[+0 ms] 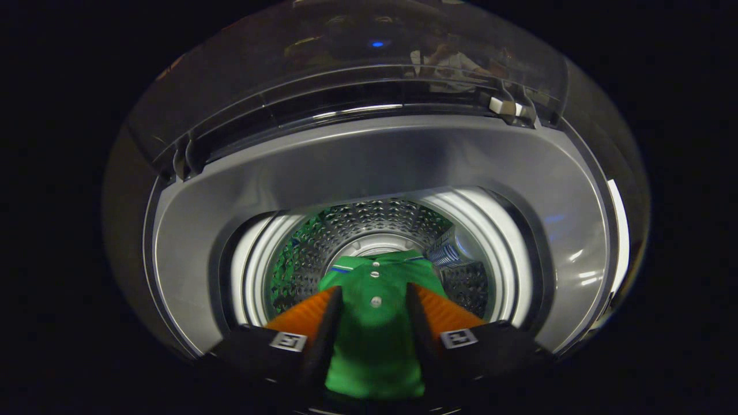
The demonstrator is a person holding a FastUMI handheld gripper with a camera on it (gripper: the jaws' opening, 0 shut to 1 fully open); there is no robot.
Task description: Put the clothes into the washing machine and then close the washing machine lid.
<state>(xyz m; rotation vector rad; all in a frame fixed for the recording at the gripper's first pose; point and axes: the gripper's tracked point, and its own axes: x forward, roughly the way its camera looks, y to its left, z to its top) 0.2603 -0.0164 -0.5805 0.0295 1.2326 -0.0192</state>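
Gripping a green shirt (375, 340), the tool (375, 297) hides its lower part above the drum (323, 242).

Dim fisheye shot with edges bending hard, light pooling bright on the drum rim (260, 271), glare streaking the raised lid (346, 63), shirt (375, 334) staying sharp between the gripper (373, 294) fingers.

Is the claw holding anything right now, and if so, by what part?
Yes. The claw is shut on the green shirt, pinching it at the buttoned front just below the collar, over the open washing machine drum.
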